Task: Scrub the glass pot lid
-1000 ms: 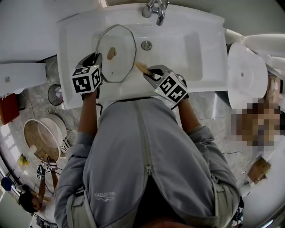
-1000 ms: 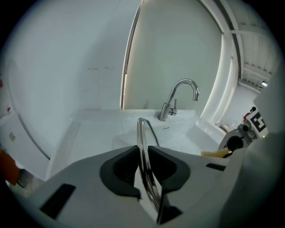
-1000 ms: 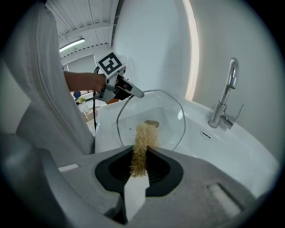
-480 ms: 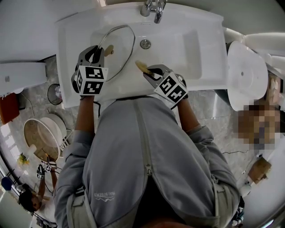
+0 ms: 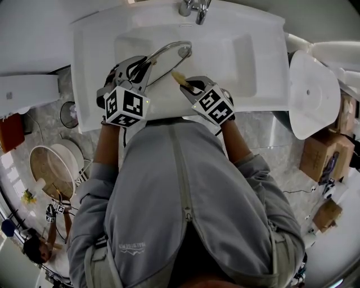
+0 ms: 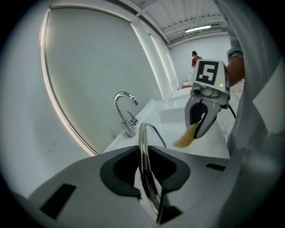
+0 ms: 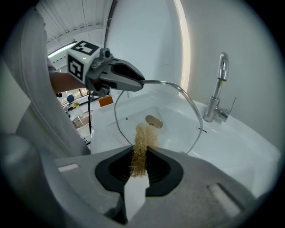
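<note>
— How far along is the scrubbing?

— Set up, I'd judge, with no rubbing yet. The left gripper (image 5: pixel 139 68) is clenched on the metal rim of the glass lid (image 5: pixel 169 50). The lid stands on edge over the sink (image 5: pixel 253 39), running from 8 toward 2 o'clock in the head view. Whether its lower edge rests on the basin I can't tell. At the lid's 5 o'clock the right gripper (image 5: pixel 188 85) pinches a tan fibrous scrubber (image 5: pixel 179 77), its tip very near the glass.

— And the next move?

— Probably press the scrubber onto the glass and rub. The left grip must stay firm, since a thin rim held edge-on could twist. The lid's knob (image 7: pixel 153 121) lies at 12 o'clock from the scrubber, and the faucet (image 5: pixel 197 10) at the basin's 12 o'clock.

— Anything readable?

— The grey jacket (image 5: pixel 185 185) has a small print near its hem, too small to read. The cubes (image 5: pixel 126 107) carry only black-and-white square markers. I see no brand on the lid or faucet.
</note>
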`<state>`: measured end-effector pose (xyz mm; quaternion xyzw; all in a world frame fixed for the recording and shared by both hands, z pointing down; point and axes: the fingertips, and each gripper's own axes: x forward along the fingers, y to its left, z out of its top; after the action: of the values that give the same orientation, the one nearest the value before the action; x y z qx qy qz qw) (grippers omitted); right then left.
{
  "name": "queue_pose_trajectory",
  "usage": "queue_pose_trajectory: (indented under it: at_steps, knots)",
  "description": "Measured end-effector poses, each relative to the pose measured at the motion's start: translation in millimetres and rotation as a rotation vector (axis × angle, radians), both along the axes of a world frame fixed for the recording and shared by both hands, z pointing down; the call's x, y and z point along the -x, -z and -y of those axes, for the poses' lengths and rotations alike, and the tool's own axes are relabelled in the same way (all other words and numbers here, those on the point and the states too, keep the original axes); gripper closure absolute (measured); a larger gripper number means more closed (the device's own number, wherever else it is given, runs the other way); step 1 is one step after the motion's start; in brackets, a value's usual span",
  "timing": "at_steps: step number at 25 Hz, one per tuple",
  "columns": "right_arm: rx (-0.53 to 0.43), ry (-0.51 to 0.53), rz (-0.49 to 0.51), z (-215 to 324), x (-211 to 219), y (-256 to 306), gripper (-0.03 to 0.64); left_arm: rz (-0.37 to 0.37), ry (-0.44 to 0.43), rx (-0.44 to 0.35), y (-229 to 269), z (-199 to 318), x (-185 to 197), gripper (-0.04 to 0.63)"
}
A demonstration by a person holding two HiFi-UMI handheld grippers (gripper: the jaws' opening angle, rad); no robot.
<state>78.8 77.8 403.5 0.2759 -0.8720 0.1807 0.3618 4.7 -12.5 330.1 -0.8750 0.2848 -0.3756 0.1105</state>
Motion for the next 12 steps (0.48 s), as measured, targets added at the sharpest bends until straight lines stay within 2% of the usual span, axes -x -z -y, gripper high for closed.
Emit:
queue_pose_trajectory:
  at_steps: [5,8,12]
  knots:
    - [0.057,-0.075,0.053,16.0,-8.2,3.3,0.569,-0.054,-0.156,0.04,2.4,-19.9,-20.3,0.532]
    - [0.08,-0.106,0.046,13.5,-21.8,4.4,0.569,-0.069,-0.254,0.068,1.1,-35.7,-25.3,0.532]
    - [0.106,-0.052,0.015,-4.2,-35.2,6.9,0.569,-0.124,-0.347,0.12,0.6,-54.9,-26.1,0.532]
